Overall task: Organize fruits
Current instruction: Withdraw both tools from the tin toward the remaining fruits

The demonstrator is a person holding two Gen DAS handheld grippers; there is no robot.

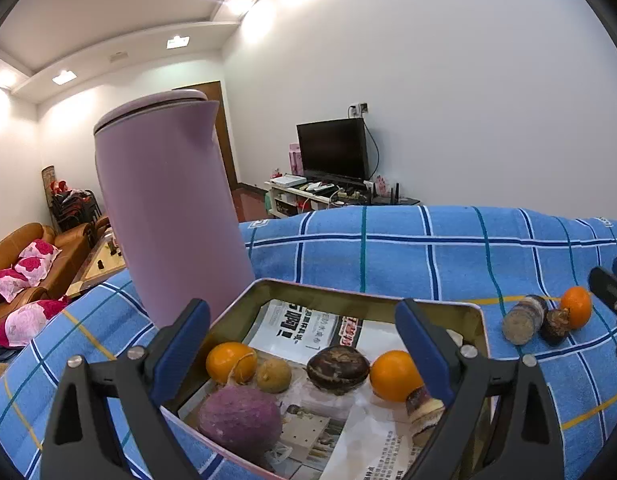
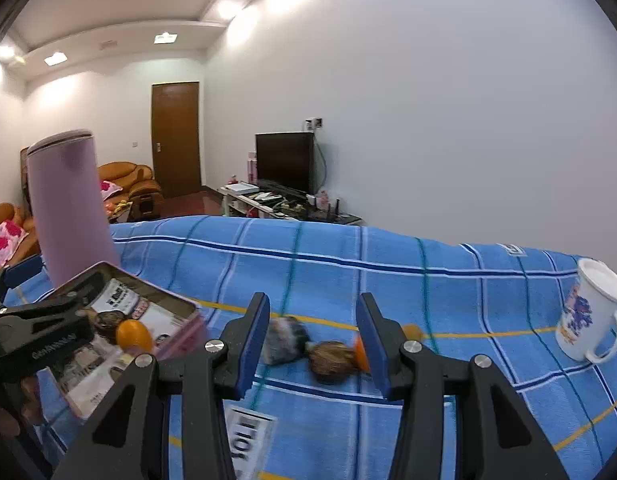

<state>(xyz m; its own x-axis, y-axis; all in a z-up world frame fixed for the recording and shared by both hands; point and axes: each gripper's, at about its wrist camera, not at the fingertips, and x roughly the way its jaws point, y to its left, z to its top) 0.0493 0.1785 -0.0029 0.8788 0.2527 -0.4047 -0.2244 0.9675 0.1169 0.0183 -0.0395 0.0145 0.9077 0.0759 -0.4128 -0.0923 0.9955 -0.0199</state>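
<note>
open left gripper (image 1: 304, 344) over rectangular metal tin (image 1: 474, 320), oranges and purple round fruit (image 1: 240, 420) inside, tall lilac kettle (image 1: 168, 208) left of tin

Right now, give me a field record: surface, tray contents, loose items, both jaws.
surface: blue checked cloth
container: shallow metal tray lined with newspaper
in tray: two oranges, purple round fruit, dark brown bulb, small tan fruit
loose on cloth: third orange, dark bulb, cut stalk piece
beside tray: tall lilac kettle
far right: white printed mug
left gripper: jaws open, over tray
right gripper: jaws open, empty, facing loose items
</note>
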